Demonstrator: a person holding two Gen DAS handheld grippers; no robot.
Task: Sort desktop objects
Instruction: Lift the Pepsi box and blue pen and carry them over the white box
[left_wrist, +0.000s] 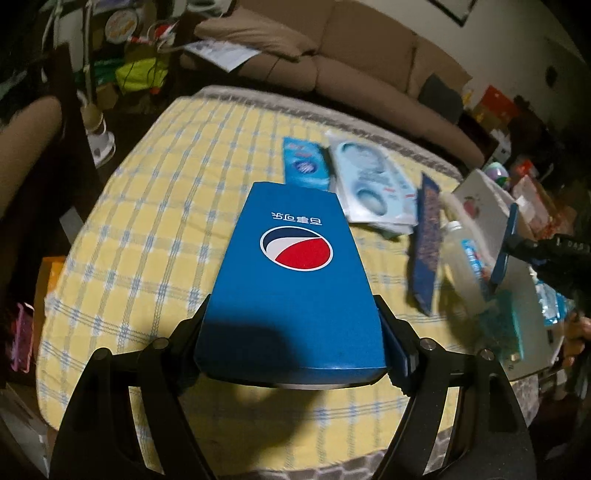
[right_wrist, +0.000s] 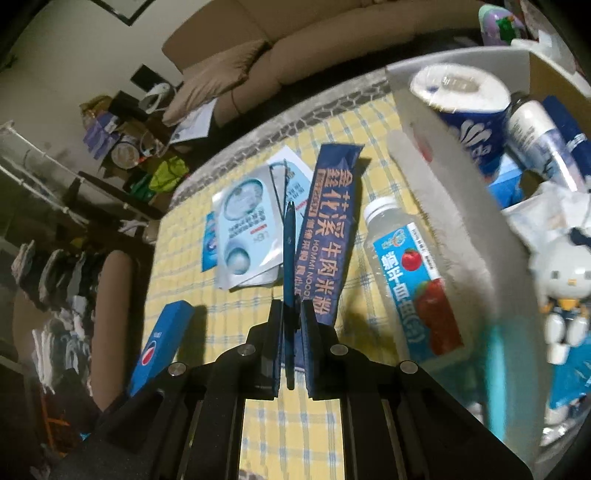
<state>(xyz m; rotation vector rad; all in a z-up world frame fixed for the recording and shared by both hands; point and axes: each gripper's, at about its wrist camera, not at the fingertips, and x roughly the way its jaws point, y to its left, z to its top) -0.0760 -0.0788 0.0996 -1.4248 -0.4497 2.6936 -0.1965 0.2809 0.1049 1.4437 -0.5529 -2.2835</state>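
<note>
Blue box (left_wrist: 288, 280): a flat carton with a red, white and blue round logo, held above the yellow checked counter (left_wrist: 147, 206), clear of the cloth.
Left gripper (left_wrist: 291, 332): its fingers (left_wrist: 397, 345) stand wide and press on the two long sides of the blue box near its close end.
Right gripper (right_wrist: 291, 339): fingers (right_wrist: 275, 347) closed on a thin blue card (right_wrist: 289, 258) held edge-on, also off the counter.
Left on the counter: noodle packet (right_wrist: 328, 229), pale face-mask packs (right_wrist: 243, 236), drink bottle (right_wrist: 410, 280) lying beside the white bin (right_wrist: 461, 236).
White bin: already holds a paper roll (right_wrist: 461, 99), a spray bottle (right_wrist: 539, 144) and a cat figure (right_wrist: 561, 284).
Risk, blue box: gripped near one end, so the far end may sag or twist out if swung fast.
Risk, thin card: so little is pinched that it could slide or bend against the bin wall.
Risk, both hands: the two grippers are heading near each other and could bump over the bin.
</note>
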